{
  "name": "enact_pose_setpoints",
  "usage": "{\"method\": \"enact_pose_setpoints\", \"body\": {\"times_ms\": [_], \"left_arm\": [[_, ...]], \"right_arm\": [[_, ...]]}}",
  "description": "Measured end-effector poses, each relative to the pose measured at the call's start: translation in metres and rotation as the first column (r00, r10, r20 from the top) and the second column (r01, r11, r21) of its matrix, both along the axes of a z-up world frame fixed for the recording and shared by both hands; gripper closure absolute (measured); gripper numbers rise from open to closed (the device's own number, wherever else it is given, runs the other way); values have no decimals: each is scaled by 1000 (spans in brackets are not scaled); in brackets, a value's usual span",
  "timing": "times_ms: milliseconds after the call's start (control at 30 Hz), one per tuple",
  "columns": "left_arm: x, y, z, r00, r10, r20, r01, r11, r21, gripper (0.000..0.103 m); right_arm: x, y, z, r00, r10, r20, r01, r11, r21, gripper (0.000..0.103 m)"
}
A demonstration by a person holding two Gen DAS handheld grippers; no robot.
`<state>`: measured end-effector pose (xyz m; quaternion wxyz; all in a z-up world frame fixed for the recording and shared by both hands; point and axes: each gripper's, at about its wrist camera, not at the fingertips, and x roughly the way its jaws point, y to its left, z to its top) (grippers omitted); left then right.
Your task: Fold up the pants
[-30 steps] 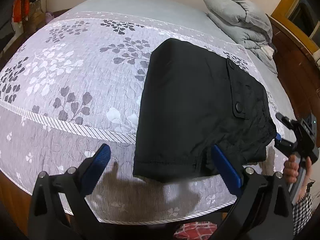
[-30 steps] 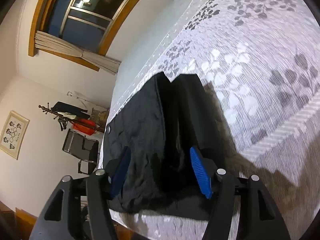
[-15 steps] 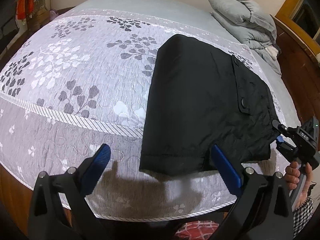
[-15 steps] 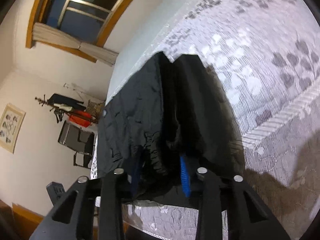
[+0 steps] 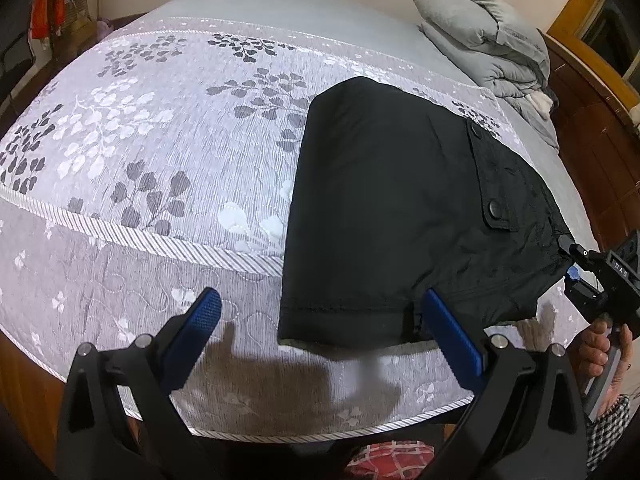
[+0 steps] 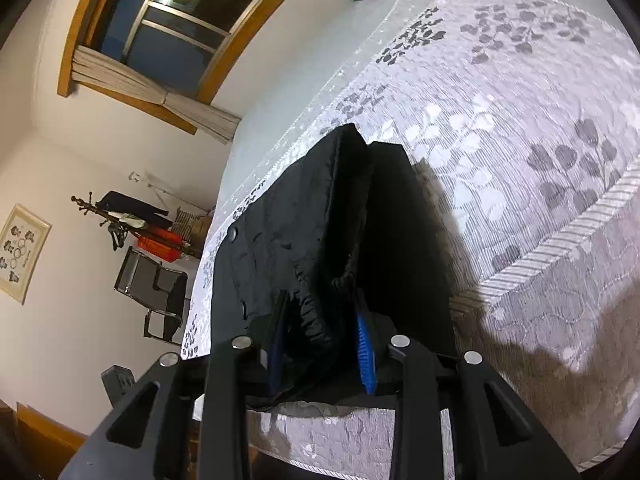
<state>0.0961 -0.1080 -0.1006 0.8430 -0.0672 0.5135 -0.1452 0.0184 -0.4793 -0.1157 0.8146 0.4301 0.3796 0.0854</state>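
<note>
One right claw [image 6: 324, 344] pinches the waist of the black pants [image 5: 400, 216] on the bed [image 5: 160, 160], while the left claw [image 5: 328, 328] waits wide open and likely must grab the hem next.

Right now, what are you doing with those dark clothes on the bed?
A person is folding black fabric pants on a bed with a grey leaf-patterned quilted bedspread. The right gripper is shut on the gathered waistband end at the bed's near edge. The left gripper is open, holding nothing, above the bedspread at the pants' near hem. A folded grey duvet sits at the far end.
</note>
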Motion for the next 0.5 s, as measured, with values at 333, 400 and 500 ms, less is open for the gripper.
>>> {"method": "enact_pose_setpoints", "body": {"times_ms": [333, 400, 500], "left_arm": [[6, -4, 1, 1000, -11, 19, 10, 999, 35, 3], [10, -5, 3, 999, -19, 34, 17, 998, 56, 3], [17, -7, 9, 997, -40, 68, 34, 997, 76, 3]], "right_arm": [[6, 2, -25, 998, 4, -65, -5, 1000, -11, 72], [4, 0, -29, 998, 2, -65, -2, 1000, 7, 69], [1, -1, -28, 998, 4, -64, -3, 1000, 14, 58]]}}
